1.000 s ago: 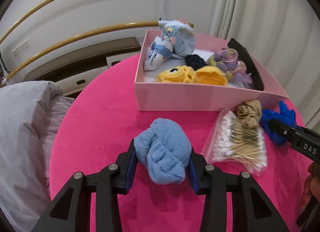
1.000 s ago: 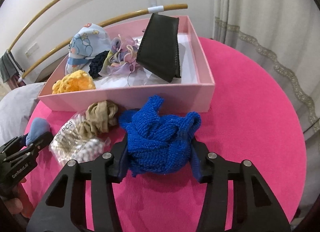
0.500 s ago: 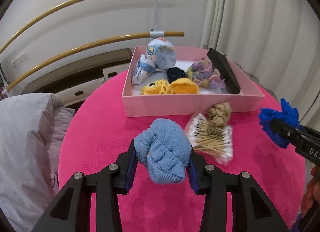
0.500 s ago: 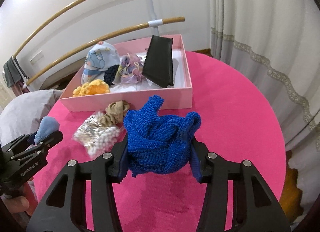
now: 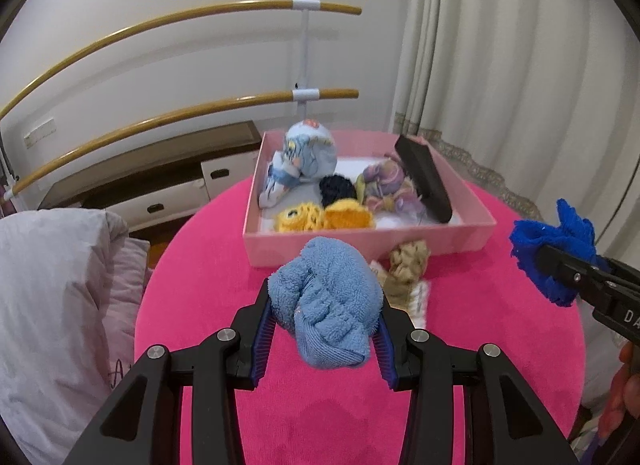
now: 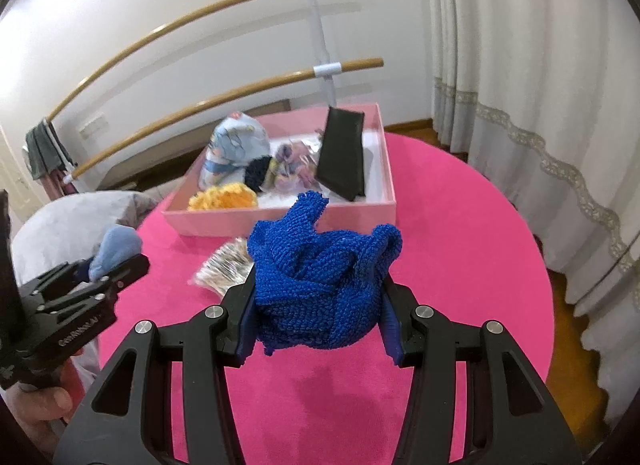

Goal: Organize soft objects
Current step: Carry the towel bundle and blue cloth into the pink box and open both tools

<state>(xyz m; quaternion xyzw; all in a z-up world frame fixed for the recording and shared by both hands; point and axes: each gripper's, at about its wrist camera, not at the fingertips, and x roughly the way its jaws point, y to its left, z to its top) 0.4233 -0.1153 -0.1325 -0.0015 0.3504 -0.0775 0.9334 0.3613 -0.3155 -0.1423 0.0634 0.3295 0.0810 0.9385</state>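
We are lifting both bundles: a second ago they sat low over the desk (image 5: 208, 289), and now both are hanging clear above it, with the pink box (image 5: 360, 243) looking smaller and farther off in both wrist views than it did then. Our left claw (image 5: 325, 335) is still clenched on the light blue towel (image 5: 326, 305), a plush, looped terry roll bulging out between the ribbed blue pads, up in the air on the near side of the pink box. Our right claw (image 6: 318, 315) is likewise still gripping the royal blue cloth (image 6: 320, 285), a coarse, nubbly knit crumpled into a lump with one corner sticking upward, also held aloft on the near side of the box. The bag of cotton swabs (image 6: 224, 267), crinkly clear plastic, and the tan scrunchie (image 5: 408, 265), a gathered ruffled ring, are lying on the desk just in front of the box, where they lay before. Inside the box we are seeing a printed pale blue fabric bundle (image 5: 306, 155) at the far left, a fuzzy yellow-orange toy (image 5: 324, 219) against the near wall, a dark knitted ball (image 5: 337, 189) in the middle, pastel ruffled scrunchies (image 5: 390, 185) and a flat black pouch (image 5: 424, 179) leaning at the right. The desk is round under a fuzzy hot-pink cover.
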